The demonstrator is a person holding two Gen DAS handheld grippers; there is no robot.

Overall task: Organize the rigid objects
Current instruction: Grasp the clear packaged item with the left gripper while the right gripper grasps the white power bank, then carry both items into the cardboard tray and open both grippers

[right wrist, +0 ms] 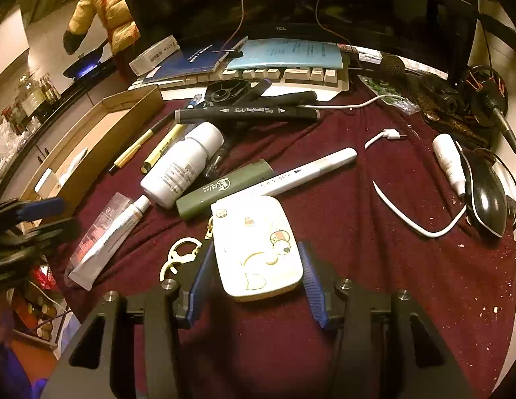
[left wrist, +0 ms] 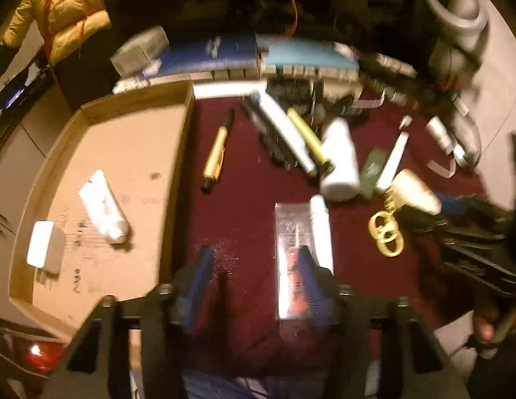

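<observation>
My left gripper (left wrist: 254, 266) is open above the maroon cloth, its right finger over a clear boxed item (left wrist: 289, 239) next to a white tube (left wrist: 321, 229). A cardboard tray (left wrist: 131, 153) on the left holds a white tube (left wrist: 103, 206) and a white charger (left wrist: 45, 247). My right gripper (right wrist: 254, 262) is open around a cream card case with a cartoon (right wrist: 256, 249), blue pads at both its sides. Its ring clip (right wrist: 178, 256) lies to the left. A white bottle (right wrist: 181, 166), green case (right wrist: 221, 188) and white marker (right wrist: 311, 169) lie beyond.
A black marker (right wrist: 248, 113), gold pen (left wrist: 216, 153) and yellow pen (left wrist: 307, 139) lie on the cloth. A keyboard (right wrist: 277, 76) with notebooks borders the back. A mouse (right wrist: 484, 193), white cable (right wrist: 414, 219) and small dropper bottle (right wrist: 449, 161) sit at the right.
</observation>
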